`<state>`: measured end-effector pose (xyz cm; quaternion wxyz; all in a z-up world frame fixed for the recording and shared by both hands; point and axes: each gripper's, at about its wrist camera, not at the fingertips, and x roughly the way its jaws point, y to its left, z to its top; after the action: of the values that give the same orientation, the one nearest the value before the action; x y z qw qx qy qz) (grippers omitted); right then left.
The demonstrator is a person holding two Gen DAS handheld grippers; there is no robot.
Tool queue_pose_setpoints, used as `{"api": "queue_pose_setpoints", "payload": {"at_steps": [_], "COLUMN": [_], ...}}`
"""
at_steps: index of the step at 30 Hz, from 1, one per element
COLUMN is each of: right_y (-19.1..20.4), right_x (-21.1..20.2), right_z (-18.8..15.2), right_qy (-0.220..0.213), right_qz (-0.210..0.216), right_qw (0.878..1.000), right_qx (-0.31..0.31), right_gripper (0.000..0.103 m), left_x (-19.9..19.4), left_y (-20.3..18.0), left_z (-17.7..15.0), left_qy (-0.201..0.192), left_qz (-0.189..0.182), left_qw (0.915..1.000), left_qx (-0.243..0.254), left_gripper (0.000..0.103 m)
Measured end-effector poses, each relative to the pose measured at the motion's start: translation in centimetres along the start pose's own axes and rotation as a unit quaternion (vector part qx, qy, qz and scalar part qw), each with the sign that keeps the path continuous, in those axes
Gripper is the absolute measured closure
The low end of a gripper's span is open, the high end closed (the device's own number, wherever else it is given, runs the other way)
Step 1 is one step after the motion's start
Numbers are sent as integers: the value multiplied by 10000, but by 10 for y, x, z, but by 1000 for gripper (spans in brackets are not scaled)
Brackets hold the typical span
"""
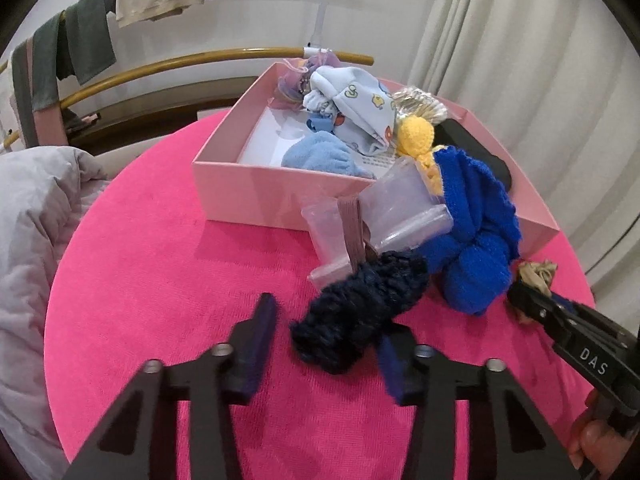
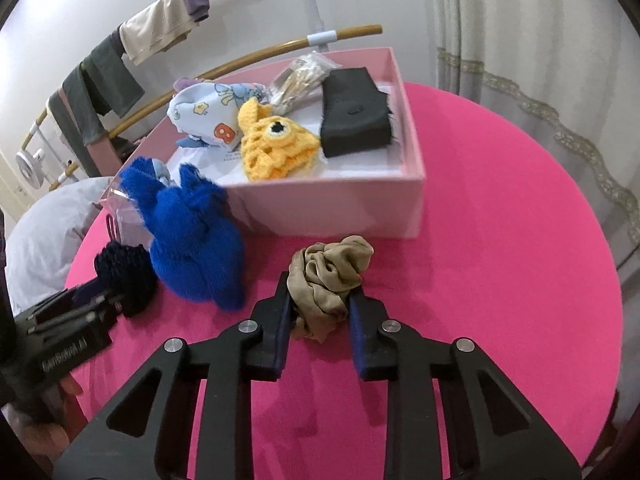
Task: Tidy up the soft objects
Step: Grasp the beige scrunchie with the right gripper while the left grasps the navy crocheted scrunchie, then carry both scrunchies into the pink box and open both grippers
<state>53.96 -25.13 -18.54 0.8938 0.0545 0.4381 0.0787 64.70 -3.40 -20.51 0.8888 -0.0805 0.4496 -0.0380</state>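
Landmark: pink box (image 2: 340, 208) on a round pink table (image 2: 500, 280).

Hidden or unclear: the dark navy knit piece (image 1: 360, 312) covers the tip of the left gripper's (image 1: 328, 336) right-hand finger; whether the pads press it cannot be told, since the other pad stands clear of it with table showing between. From the right wrist, that gripper is cut off at the frame's edge and its tips are lost behind the knit. A clear plastic bag (image 1: 372, 220) leans on the box's near wall, contents hard to make out.

Right gripper (image 2: 320, 312): clenched on the tan scrunchie (image 2: 328, 276), in front of the box, both pads against the fabric.

Around: bright blue knit bundle (image 2: 192, 240) between the navy piece and the scrunchie, touching the box corner.

Inside the box: yellow crochet fish (image 2: 276, 148), printed baby cloth (image 2: 204, 116), black fabric pad (image 2: 356, 116). Only the left wrist shows a light blue cloth (image 1: 320, 156) there.

Beyond the box: clothes on a wooden rail (image 1: 92, 32), curtain (image 1: 540, 40).
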Motion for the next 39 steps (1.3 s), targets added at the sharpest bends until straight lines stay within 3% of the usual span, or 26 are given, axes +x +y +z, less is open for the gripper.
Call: {"api": "queue_pose_setpoints", "payload": {"at_steps": [4,11,16,27,39], "right_y": [-4,0,9,39,74], "right_x": [-13,-26,-35,-69,-124], "right_z": [-9,-21,-25,-25,-14], "right_qy": [19,49,7,-269,-841], "right_qz": [-13,-23,-5,147,217], "right_qw": [10000,10000,10000,9992,9946], "right_qx": [68,37,-24,-245,-571], "right_gripper": [80,80,80,80,80], "left_x": [-11,-34,-49,-107,-189], "left_y": [7,16,21,13,8], "left_z": [-7,-21,-24,-34,-39], "left_qy": [14,-80,-139,-530,-1049], "left_qz": [-45,-14,-72,192,104], "left_qw": [10000,10000,9999,9980,9936], "left_qx": [36,56,31,301,410], "left_gripper": [80,81,89,90,90]}}
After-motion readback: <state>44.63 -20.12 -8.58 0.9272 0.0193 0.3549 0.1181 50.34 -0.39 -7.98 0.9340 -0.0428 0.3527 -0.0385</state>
